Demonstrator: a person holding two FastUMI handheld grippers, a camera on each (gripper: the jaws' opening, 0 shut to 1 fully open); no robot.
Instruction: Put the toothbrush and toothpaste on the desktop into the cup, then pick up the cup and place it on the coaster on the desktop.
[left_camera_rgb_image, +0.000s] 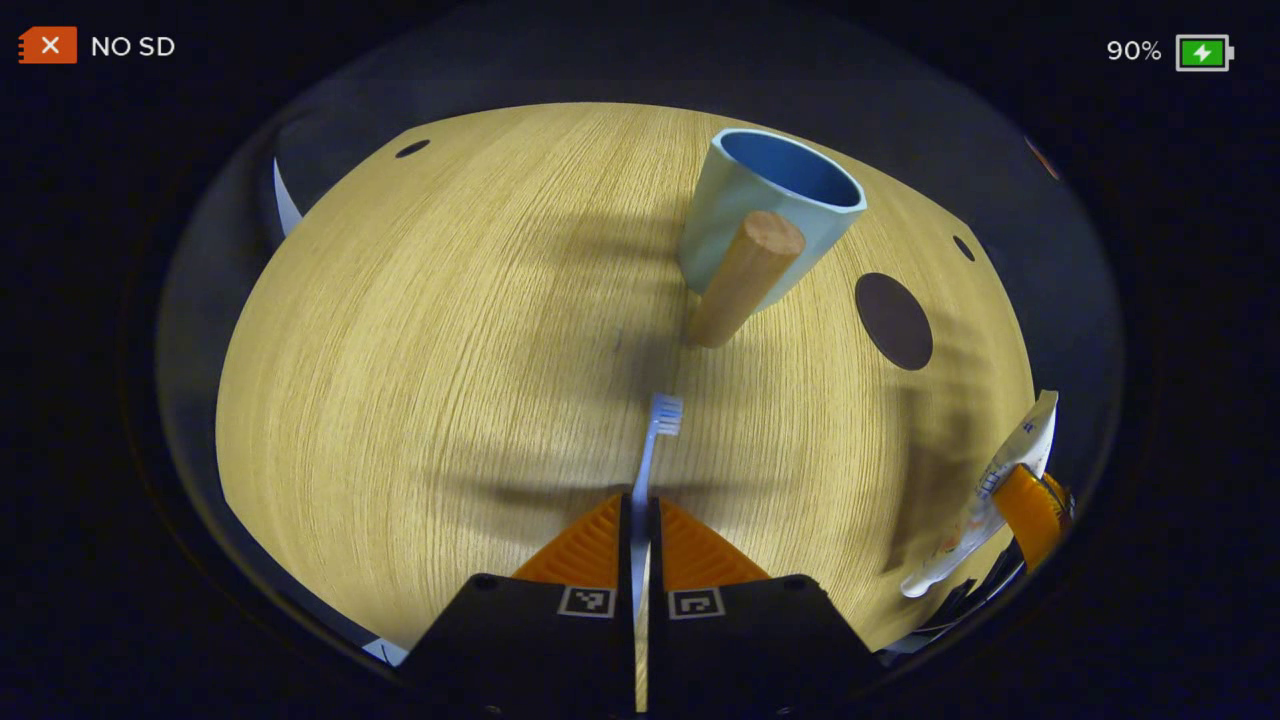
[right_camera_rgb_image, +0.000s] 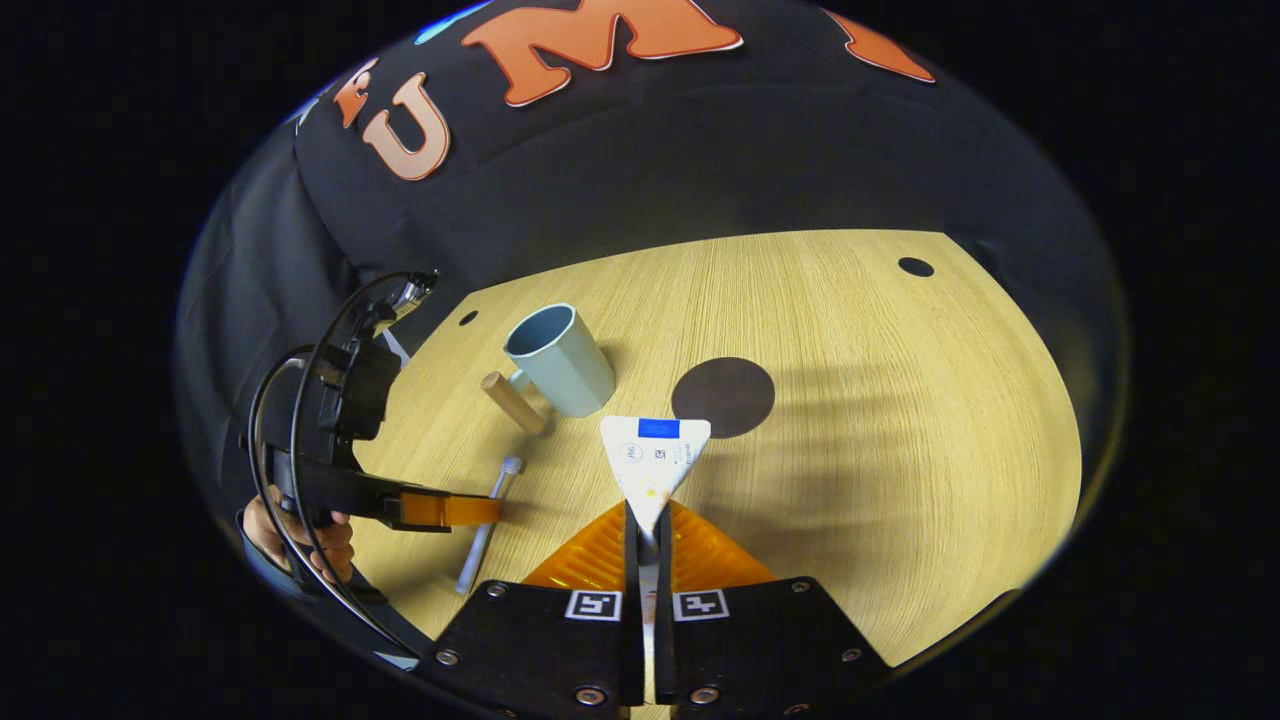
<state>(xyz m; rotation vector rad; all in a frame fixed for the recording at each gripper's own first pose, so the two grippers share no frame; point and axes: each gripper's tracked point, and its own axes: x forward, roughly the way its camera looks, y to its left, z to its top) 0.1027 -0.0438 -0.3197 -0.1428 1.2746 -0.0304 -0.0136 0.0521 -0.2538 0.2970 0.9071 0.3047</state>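
A white and blue toothbrush (left_camera_rgb_image: 655, 440) sticks out from between the fingers of my left gripper (left_camera_rgb_image: 640, 505), which is shut on its handle, bristle head forward. Beyond it stands a pale blue cup (left_camera_rgb_image: 765, 200) with a wooden peg handle (left_camera_rgb_image: 745, 280), upright on the wooden desktop (left_camera_rgb_image: 420, 330). A dark round coaster (left_camera_rgb_image: 893, 320) lies to the cup's right. My right gripper (right_camera_rgb_image: 648, 512) is shut on the narrow end of a white toothpaste tube (right_camera_rgb_image: 655, 450), whose wide end points at the coaster (right_camera_rgb_image: 723, 397). The cup (right_camera_rgb_image: 560, 360) sits left of that coaster. The left gripper (right_camera_rgb_image: 478, 510) holds the toothbrush (right_camera_rgb_image: 480, 545) lower left.
Small dark holes (right_camera_rgb_image: 915, 267) mark the desktop near its far edges. Black cloth walls (right_camera_rgb_image: 640, 170) close in behind the desk. A hand (right_camera_rgb_image: 300, 540) holds the left gripper at the desk's left side. The right gripper with the toothpaste tube (left_camera_rgb_image: 1000, 480) shows at the far right in the left gripper view.
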